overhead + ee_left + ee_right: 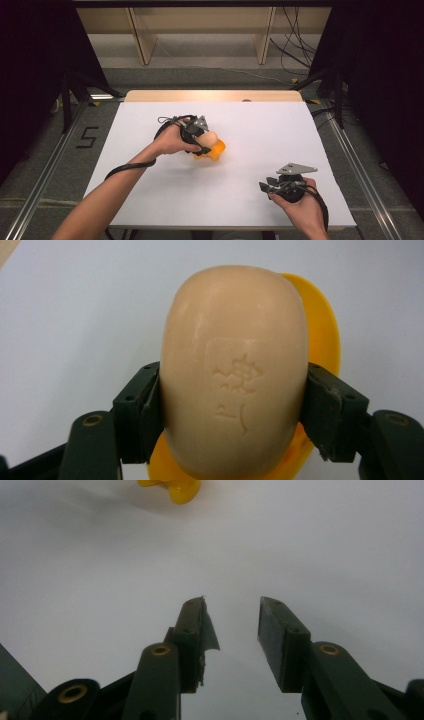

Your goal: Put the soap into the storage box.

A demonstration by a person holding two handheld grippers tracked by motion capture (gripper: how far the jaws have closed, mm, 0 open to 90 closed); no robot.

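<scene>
**Soap bar gripped above yellow dish**

The white-covered table (240,200) carries everything. Near its middle, the left gripper (204,136) pinches a peach oval bar of soap with a stamped mark (235,370) by its sides, just over a yellow plastic soap dish (322,330). The right gripper (232,625) hovers near the front edge, jaws apart, empty.

Table (220,200): white top, with a strip of bare wood along the far edge. One small dark mark sits at that far edge, right of centre. Yellow dish (216,150) rests on the white surface, left of centre.
</scene>
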